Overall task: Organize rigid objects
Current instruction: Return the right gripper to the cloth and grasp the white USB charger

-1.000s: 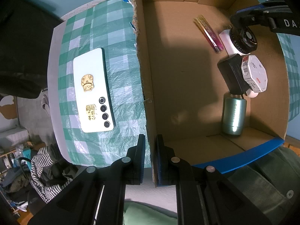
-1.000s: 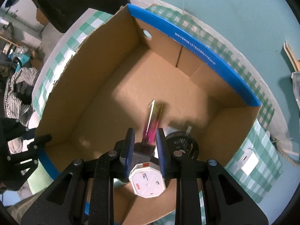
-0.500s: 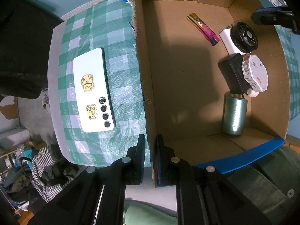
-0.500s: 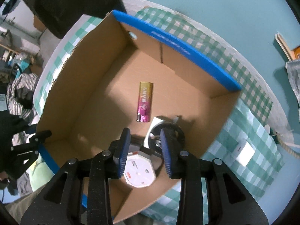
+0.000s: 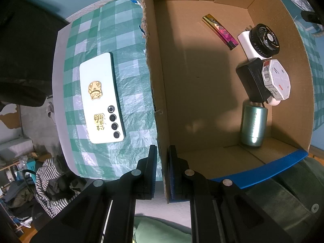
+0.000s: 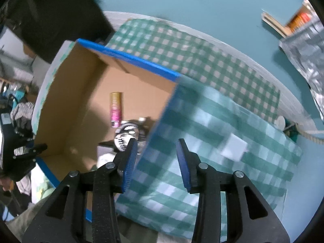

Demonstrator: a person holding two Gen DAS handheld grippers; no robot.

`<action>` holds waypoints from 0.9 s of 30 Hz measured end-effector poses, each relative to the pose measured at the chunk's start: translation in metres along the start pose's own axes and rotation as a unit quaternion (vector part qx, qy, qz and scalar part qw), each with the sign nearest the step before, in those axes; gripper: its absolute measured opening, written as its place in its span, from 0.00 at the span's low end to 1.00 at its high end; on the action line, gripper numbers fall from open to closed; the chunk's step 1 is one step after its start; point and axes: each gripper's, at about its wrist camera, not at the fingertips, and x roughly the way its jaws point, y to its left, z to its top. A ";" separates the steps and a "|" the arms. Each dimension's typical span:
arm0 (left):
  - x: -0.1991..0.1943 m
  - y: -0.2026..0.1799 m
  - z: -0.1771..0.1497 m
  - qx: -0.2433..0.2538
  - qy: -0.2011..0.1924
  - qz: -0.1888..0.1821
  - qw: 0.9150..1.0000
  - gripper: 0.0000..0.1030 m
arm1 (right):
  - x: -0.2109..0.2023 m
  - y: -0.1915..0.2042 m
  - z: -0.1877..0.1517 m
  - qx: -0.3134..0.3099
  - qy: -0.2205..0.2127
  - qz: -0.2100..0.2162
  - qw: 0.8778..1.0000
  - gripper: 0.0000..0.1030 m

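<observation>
My left gripper point(image 5: 162, 168) is shut on the near wall of the cardboard box point(image 5: 156, 93). Inside the box lie a pink-gold lighter point(image 5: 219, 31), a black round fan on a white block point(image 5: 263, 39), a black adapter point(image 5: 252, 80), a white octagonal box point(image 5: 276, 80) and a green metal cylinder point(image 5: 253, 124). A white phone point(image 5: 100, 98) lies face down on the checked cloth left of the box. My right gripper point(image 6: 155, 160) is open and empty above the box's right wall point(image 6: 162, 121); the lighter point(image 6: 115, 109) shows inside, blurred.
The green checked cloth point(image 6: 212, 141) covers the table right of the box, with a small white square item point(image 6: 235, 147) on it. A rope point(image 6: 309, 133) and clutter lie at the far right edge. Striped clothing point(image 5: 48, 182) hangs below the table's left edge.
My right gripper let go of the lighter, opened wide and pulled up and right out of the box. The lighter now lies on the box floor. My left gripper has not moved.
</observation>
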 end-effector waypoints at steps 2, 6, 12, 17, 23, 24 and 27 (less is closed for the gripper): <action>0.000 0.000 0.000 0.000 0.001 0.001 1.000 0.11 | 0.003 -0.018 -0.001 0.019 0.005 -0.009 1.000 0.49; -0.001 0.000 0.001 -0.001 0.001 0.002 1.000 0.11 | 0.012 -0.052 -0.002 0.058 0.015 -0.032 0.998 0.56; -0.001 0.000 0.003 -0.005 0.001 0.001 1.000 0.11 | 0.035 -0.099 -0.003 0.121 0.038 -0.041 0.991 0.56; 0.000 0.001 0.003 -0.009 0.002 -0.001 1.000 0.11 | 0.058 -0.121 -0.005 0.150 0.059 -0.055 0.985 0.56; 0.001 0.003 0.002 -0.013 0.002 -0.002 1.000 0.11 | 0.081 -0.134 -0.011 0.174 0.071 -0.051 0.981 0.56; 0.002 0.003 0.002 -0.013 0.003 -0.002 1.000 0.11 | 0.083 -0.136 -0.011 0.175 0.070 -0.055 0.980 0.56; 0.002 0.004 0.002 -0.015 0.003 -0.003 1.000 0.11 | 0.089 -0.140 -0.011 0.184 0.065 -0.067 0.979 0.59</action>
